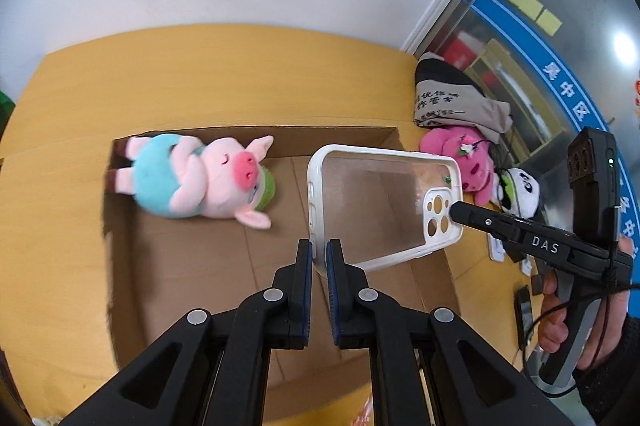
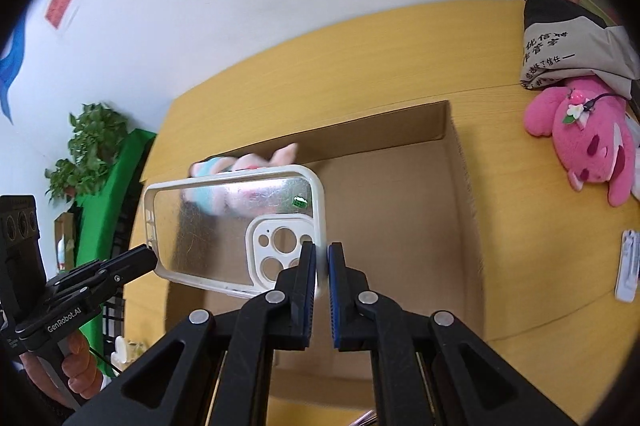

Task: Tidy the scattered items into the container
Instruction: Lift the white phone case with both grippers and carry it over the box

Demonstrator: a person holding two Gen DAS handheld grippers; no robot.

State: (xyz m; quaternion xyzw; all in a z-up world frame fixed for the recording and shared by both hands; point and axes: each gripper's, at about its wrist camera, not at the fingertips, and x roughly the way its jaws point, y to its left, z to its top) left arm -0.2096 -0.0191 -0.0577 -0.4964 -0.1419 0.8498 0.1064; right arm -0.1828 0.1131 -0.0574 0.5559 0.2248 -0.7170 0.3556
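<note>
A clear phone case with a white rim hangs over the open cardboard box. My left gripper is shut on one edge of the case. My right gripper is shut on the opposite edge, by the camera cutout; it shows in the left wrist view too. The case and box also show in the right wrist view. A pink pig plush in a blue outfit lies inside the box at its far left.
A magenta plush and a grey printed bag lie on the wooden table right of the box. A panda plush sits beside them. A small white item lies at the right edge. A plant stands far left.
</note>
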